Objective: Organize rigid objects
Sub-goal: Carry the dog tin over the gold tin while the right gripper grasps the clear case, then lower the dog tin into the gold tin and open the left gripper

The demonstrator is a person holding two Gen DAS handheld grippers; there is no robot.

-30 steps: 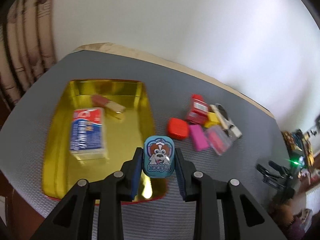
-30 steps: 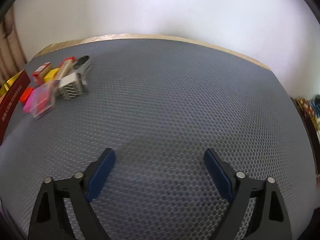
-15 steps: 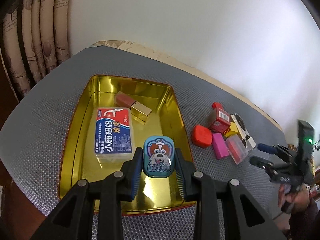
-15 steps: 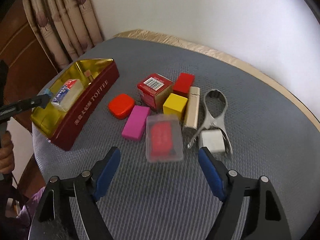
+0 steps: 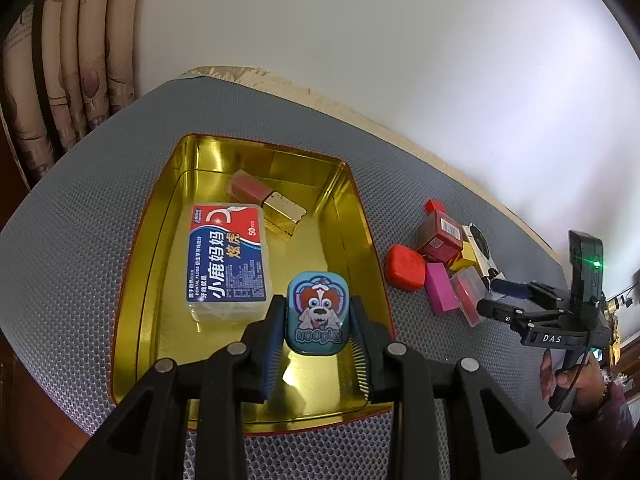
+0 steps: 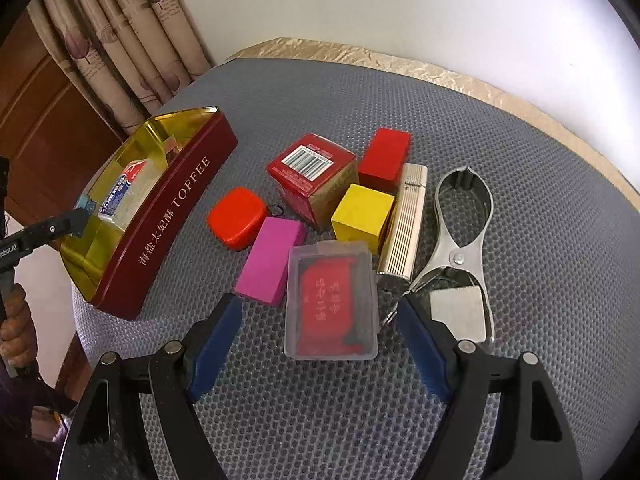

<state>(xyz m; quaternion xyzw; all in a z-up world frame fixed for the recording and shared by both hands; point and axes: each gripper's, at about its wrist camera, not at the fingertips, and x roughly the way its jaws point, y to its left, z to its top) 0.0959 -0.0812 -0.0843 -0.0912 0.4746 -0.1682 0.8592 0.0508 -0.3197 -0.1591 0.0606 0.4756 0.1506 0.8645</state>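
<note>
My left gripper is shut on a small blue tin with a cartoon dog, held over the near right part of the gold tray. A dental floss box and a red-and-gold tube lie in the tray. My right gripper is open just in front of a clear case with a red insert. The case's near end lies between the fingers, and the pads stand apart from it. A pile of small objects lies behind the case.
The pile holds a red rounded case, magenta block, yellow cube, red block, red carton, ribbed silver lighter and metal clamp. The tray's red wall stands left of it. Curtains hang behind.
My right gripper swung left from bare mat to the pile and its jaws narrowed a little. My left gripper carried the tin further in over the tray.
</note>
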